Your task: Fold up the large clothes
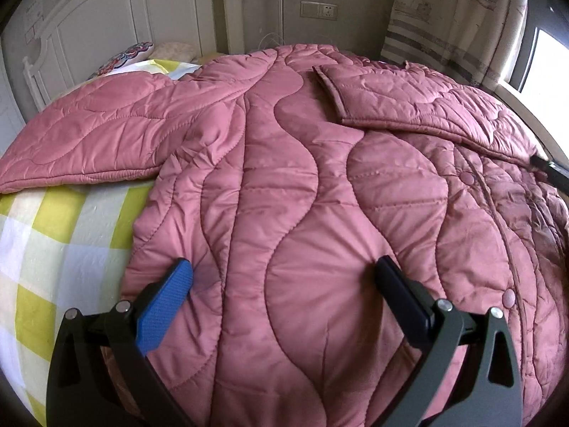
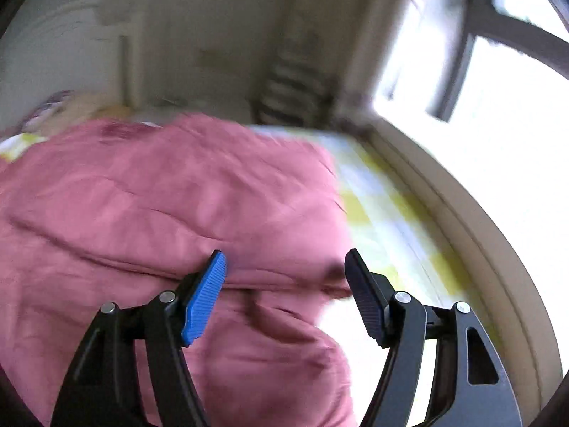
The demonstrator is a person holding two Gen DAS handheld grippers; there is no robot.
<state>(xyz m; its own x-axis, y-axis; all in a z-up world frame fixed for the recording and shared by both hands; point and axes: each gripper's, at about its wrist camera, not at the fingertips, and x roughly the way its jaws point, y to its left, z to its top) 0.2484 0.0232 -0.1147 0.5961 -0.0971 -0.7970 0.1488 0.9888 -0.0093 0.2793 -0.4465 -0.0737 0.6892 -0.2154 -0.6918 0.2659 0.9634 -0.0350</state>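
Note:
A large pink quilted coat [image 1: 302, 185] lies spread on the bed. One sleeve [image 1: 89, 135] stretches out to the left. The other sleeve [image 1: 402, 103] is folded across the body at the upper right. My left gripper [image 1: 284, 270] is open, its fingers resting on or just above the coat's lower body, holding nothing. In the blurred right wrist view the coat [image 2: 160, 195] fills the left and centre. My right gripper [image 2: 286, 261] is open and empty over the coat's right edge. A dark tip of the right gripper [image 1: 549, 169] shows at the left view's right edge.
The bed has a yellow-and-white checked sheet [image 1: 53, 249], also seen to the right of the coat [image 2: 384, 213]. A white headboard [image 1: 106, 28] and pillows [image 1: 135, 53] are at the far left. A curtain [image 1: 455, 17], a window [image 2: 480, 106] and the bed's wooden edge [image 2: 480, 249] run along the right.

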